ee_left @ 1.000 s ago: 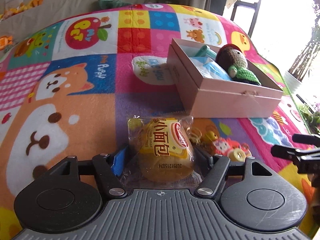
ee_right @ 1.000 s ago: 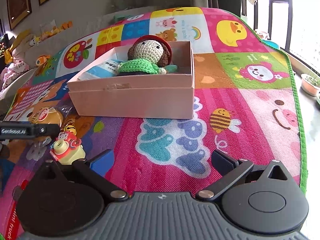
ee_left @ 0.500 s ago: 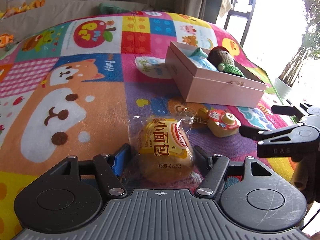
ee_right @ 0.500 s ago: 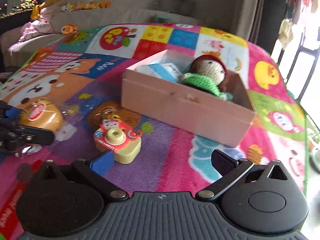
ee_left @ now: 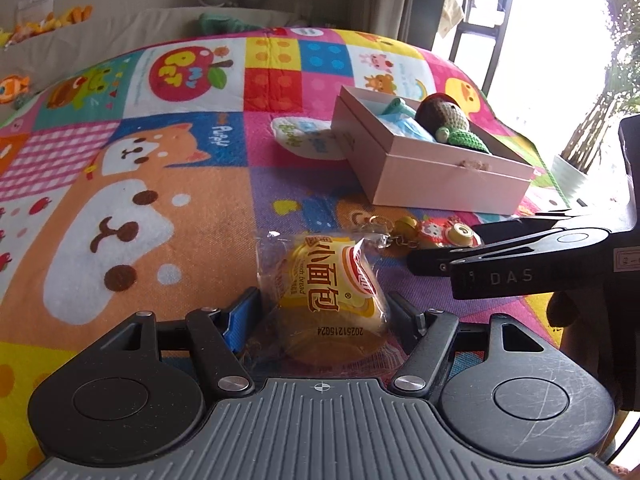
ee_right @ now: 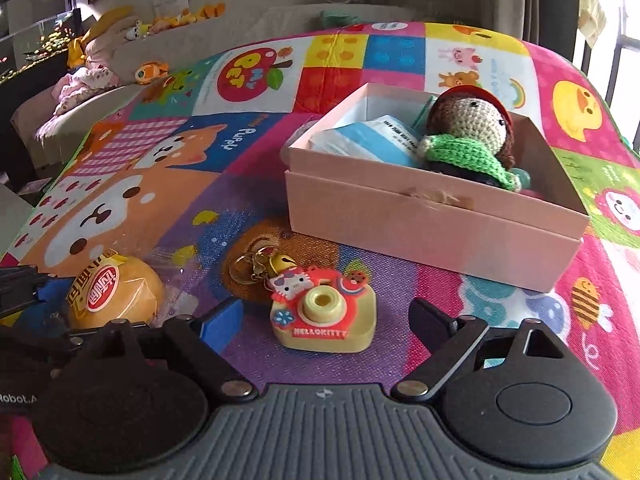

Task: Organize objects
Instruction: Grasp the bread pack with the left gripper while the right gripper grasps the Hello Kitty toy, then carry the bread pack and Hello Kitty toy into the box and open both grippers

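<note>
The left gripper (ee_left: 322,312) has its two fingers closed against the sides of a small round bun in a clear plastic wrapper with a yellow and red label (ee_left: 330,292), which sits low over the colourful patchwork cartoon play mat (ee_left: 120,184); whether the bun is lifted clear of the mat cannot be told. The right gripper (ee_right: 326,316) stands wide open with nothing between its fingers, lined up on a yellow and red rubber toy camera keychain (ee_right: 322,312) that lies on the mat just ahead of it.

The step in hand looks like gathering the loose items into the open pale pink cardboard box (ee_right: 432,220), which stands farther back and to the right. It already holds a crocheted doll in a green jacket and red hat (ee_right: 468,132) and a blue and white packet (ee_right: 368,140). Next, the left gripper would need to carry the bun over the near wall and let it go in the free space at the box's left end, while the right one needs to move forward around the camera and close.

The left wrist view shows the bun's printed label and the right gripper's fingers (ee_left: 500,248) crossing in from the right, hiding most of the camera. The right wrist view shows the whole camera, its metal ring and bell, and more of the box's inside.
</note>
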Tool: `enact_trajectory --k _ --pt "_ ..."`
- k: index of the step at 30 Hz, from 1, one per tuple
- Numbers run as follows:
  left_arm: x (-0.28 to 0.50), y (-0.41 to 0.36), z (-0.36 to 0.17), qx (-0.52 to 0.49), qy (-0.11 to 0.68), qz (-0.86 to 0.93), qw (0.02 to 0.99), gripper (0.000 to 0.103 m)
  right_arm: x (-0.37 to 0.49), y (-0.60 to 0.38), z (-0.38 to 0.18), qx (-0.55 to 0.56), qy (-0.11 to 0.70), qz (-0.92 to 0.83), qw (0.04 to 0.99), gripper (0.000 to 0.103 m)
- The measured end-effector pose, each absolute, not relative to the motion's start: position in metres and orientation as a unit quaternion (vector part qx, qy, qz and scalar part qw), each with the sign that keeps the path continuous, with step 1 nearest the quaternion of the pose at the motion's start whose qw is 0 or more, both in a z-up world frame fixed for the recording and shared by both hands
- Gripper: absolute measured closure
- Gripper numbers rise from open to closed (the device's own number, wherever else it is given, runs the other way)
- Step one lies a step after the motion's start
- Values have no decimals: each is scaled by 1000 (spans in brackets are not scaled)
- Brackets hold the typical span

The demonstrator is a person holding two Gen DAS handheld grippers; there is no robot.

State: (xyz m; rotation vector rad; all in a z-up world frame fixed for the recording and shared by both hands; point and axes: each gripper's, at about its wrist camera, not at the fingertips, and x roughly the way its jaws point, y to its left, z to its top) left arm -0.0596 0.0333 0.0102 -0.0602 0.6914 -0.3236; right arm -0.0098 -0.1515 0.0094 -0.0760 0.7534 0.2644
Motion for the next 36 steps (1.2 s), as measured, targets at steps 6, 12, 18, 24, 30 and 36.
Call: enact_trajectory --k 6,12,18,24,30,36 --pt "-60 36 10 -38 336 -160 927 29 -30 -154 27 -49 352 145 924 47" --pt "-61 34 10 -29 335 -155 929 29 -72 -202 71 -15 303 139 943 47" --pt "-57 38 16 -57 336 -157 927 38 -97 -253 103 26 256 84 963 47" --pt "-14 16 84 -84 264 -197 940 40 -99 -289 110 50 224 43 972 47" --pt "95 -45 120 -125 232 -233 936 38 -88 -309 96 94 224 39 969 47" --pt "186 -96 59 -138 351 -182 908 38 -82 -319 82 88 240 23 966 47"
